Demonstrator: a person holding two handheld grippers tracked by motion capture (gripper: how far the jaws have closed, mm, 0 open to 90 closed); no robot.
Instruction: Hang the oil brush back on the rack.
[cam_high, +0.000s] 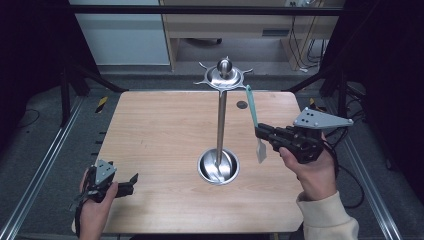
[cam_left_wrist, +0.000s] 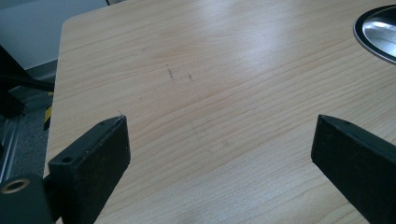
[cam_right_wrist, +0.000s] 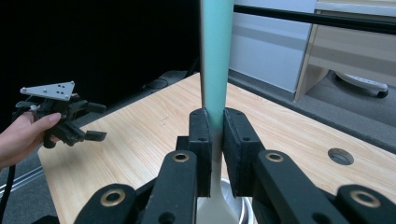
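Near right edge of table (cam_high: 150, 130): right gripper (cam_high: 263, 133) raised, jaws clamped on spatula (cam_high: 254, 118) where teal handle meets pale blade, handle up, blade hanging. At table centre: rack (cam_high: 220, 122), hooks at top bare. Near front left corner: left gripper (cam_high: 131, 180) low, jaws apart, holding nothing. Judged stage: spatula lifted and carried near rack top; hanging on hook not yet done. No readable brands, labels or writing.
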